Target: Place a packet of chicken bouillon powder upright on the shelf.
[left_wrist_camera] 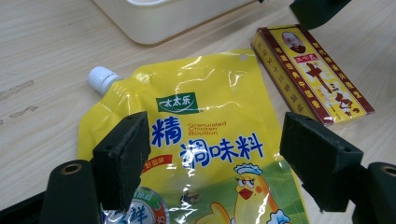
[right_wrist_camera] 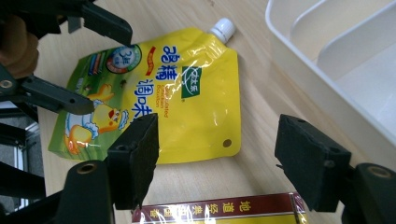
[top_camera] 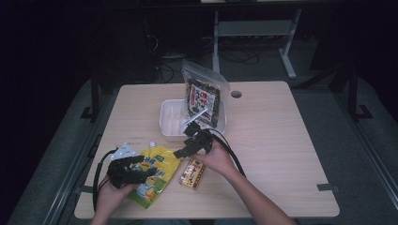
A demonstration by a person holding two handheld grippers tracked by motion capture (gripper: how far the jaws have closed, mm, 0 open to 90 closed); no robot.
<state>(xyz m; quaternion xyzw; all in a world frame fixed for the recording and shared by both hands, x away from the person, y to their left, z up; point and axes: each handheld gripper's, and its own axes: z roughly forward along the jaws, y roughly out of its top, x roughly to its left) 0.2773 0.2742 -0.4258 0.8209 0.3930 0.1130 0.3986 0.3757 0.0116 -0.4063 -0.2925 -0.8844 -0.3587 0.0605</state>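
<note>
A yellow spouted seasoning pouch (top_camera: 152, 176) lies flat near the table's front left, its white cap (left_wrist_camera: 100, 78) pointing away. My left gripper (top_camera: 148, 171) hovers just over the pouch (left_wrist_camera: 210, 93), open, with the pouch's lower half between its pads (left_wrist_camera: 123, 156). A red and yellow box (top_camera: 193, 173) lies just right of the pouch. My right gripper (top_camera: 184, 141) is open above the box's far end (right_wrist_camera: 219, 212), looking across the pouch (right_wrist_camera: 187, 107) toward my left gripper (right_wrist_camera: 107, 72). Neither gripper holds anything.
A white divided tray (top_camera: 169, 123) sits mid-table beyond the pouch, with a clear bag of dark seaweed snacks (top_camera: 204, 93) standing in its right part. The tray's wall (right_wrist_camera: 327, 93) is close on the right gripper's right. A cable hole (top_camera: 236, 94) marks the far table edge.
</note>
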